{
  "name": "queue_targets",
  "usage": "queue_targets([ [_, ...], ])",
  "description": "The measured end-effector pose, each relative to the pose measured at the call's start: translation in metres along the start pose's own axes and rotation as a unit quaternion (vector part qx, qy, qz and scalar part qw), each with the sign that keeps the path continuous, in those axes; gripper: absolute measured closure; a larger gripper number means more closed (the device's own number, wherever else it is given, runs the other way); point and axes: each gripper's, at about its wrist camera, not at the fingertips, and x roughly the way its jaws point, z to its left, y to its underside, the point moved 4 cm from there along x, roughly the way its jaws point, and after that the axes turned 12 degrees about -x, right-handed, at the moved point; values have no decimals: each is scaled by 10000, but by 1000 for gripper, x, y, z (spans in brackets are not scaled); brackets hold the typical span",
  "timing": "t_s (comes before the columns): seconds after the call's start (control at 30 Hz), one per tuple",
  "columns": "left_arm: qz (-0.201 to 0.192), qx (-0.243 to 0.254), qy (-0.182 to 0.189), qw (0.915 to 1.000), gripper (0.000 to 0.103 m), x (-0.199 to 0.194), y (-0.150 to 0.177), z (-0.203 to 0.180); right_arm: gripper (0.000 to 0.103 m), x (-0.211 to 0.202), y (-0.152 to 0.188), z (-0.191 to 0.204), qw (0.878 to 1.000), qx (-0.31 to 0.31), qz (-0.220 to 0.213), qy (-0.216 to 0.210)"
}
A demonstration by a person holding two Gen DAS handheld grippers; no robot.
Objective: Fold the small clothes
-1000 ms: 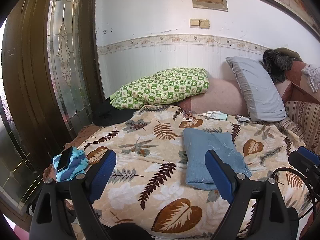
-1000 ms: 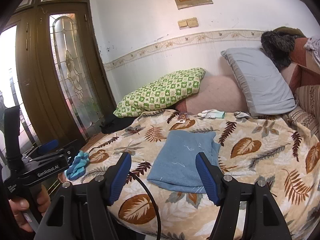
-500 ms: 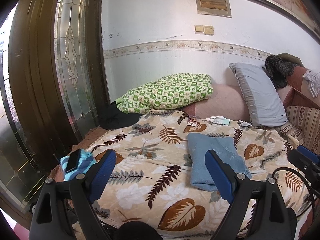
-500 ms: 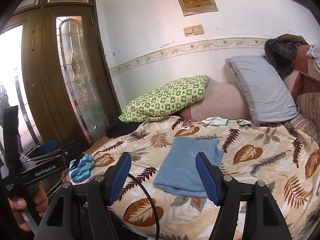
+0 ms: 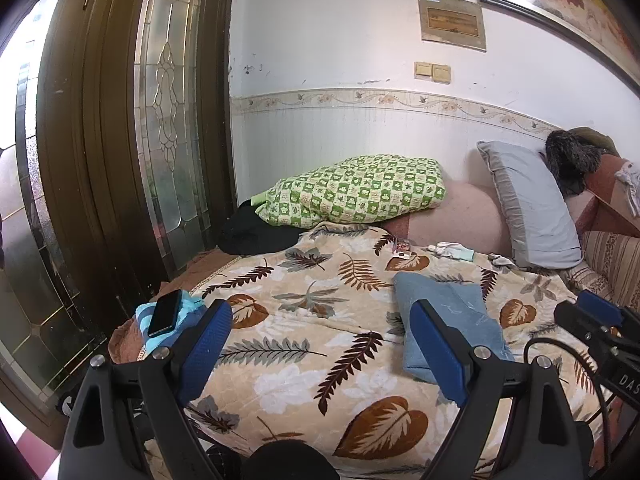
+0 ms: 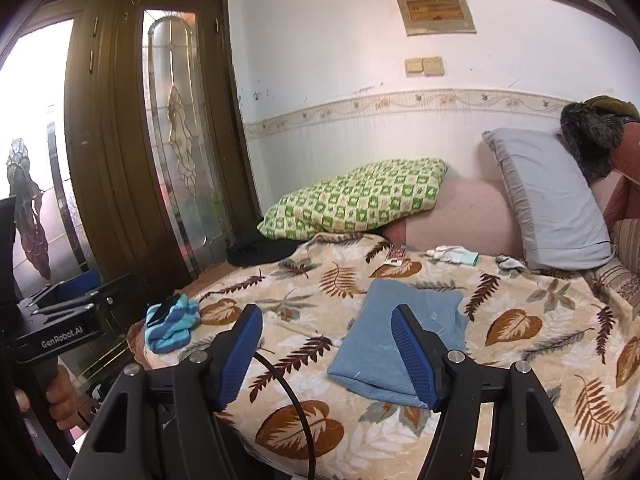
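Both hand-held grippers, left and right, hover over the bed's leaf-print blanket, jaws apart and empty. A blue garment, folded into a flat rectangle, lies at one o'clock from each gripper, touching neither.

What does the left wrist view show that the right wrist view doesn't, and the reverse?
Only the left wrist view shows the right gripper's front end, at its right edge. Only the right wrist view shows the left gripper's body and the hand gripping its handle. Both show the folded blue cloth on the leaf-print blanket, the phone on the striped blue garment, and the green checked pillow.
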Motion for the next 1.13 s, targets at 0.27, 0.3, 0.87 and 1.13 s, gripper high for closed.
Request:
queue_targets([
  [0.27, 215, -121, 45, 9997, 13, 37, 3, 3, 32, 39, 1, -6, 9997, 28, 250, 7],
  [0.3, 242, -123, 50, 9996, 13, 41, 4, 3, 32, 46, 3, -8, 9995, 43, 308, 3],
  [0.87, 677, 117, 266, 9973, 13, 123, 17, -17, 32, 142, 35, -25, 9943, 193, 1042, -95],
  [1.13, 536, 19, 578, 9969, 13, 126, 9, -24, 32, 167, 39, -29, 9928, 355, 1126, -195],
])
